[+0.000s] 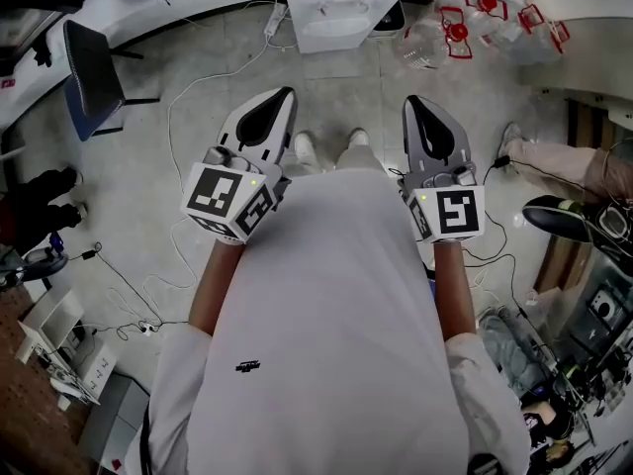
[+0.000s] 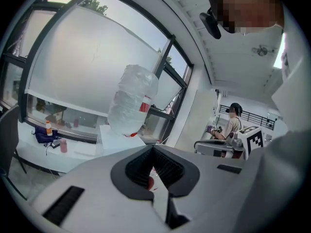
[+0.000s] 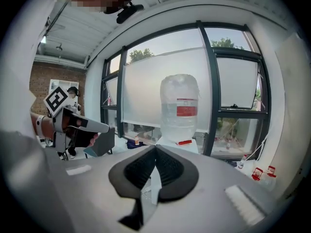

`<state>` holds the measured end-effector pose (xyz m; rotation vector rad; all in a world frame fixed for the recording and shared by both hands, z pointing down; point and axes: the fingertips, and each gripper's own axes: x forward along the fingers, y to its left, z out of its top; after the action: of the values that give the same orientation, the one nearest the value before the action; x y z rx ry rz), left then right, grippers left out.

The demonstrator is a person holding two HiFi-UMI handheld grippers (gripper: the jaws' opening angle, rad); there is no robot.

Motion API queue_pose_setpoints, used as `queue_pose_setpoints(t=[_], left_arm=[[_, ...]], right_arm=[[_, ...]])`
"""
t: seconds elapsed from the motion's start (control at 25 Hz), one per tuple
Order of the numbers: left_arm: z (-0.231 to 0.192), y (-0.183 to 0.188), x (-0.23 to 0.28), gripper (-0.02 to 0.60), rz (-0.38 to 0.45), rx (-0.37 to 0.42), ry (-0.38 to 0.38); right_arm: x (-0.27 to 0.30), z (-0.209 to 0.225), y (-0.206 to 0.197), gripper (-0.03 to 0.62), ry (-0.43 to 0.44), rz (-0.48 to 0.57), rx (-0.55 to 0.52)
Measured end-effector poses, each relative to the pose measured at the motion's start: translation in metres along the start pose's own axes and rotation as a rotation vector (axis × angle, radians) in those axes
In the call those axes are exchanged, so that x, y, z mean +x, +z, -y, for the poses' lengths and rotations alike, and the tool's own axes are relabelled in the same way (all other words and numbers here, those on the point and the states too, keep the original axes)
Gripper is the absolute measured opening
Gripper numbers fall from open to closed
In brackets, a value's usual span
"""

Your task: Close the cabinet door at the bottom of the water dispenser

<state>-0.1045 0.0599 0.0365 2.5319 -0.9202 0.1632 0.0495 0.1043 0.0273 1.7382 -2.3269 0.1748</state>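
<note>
The white water dispenser (image 1: 344,3) stands on the floor ahead of me, at the top middle of the head view. A clear water bottle (image 3: 179,106) with a red label sits upside down on it, also seen in the left gripper view as a tilted bottle (image 2: 132,101). From this steep angle I cannot tell how its bottom cabinet door stands. My left gripper (image 1: 285,94) and right gripper (image 1: 412,102) are held side by side at chest height, well short of the dispenser. The left gripper (image 2: 153,147) is shut with nothing in it. The right gripper (image 3: 155,147) is shut and holds nothing either.
A dark chair (image 1: 94,77) stands at the left, with cables (image 1: 178,137) across the floor. Several empty bottles with red caps (image 1: 485,18) lie right of the dispenser. Another person's leg (image 1: 554,161) and equipment (image 1: 593,305) are at the right. Windows (image 3: 233,91) rise behind the dispenser.
</note>
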Motion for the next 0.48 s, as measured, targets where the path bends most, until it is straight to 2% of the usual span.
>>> queue_pose_setpoints(t=[0.28,0.48], left_arm=[[0.013,0.012,-0.007,0.003,0.015,0.054,-0.032],[0.021,0.01,-0.012,0.003,0.011,0.072,-0.046]], right_arm=[[-0.014,-0.017,0.005,0.011,0.032,0.03,-0.046],[-0.017,-0.026,0.004,0.011,0.043,0.035,-0.03]])
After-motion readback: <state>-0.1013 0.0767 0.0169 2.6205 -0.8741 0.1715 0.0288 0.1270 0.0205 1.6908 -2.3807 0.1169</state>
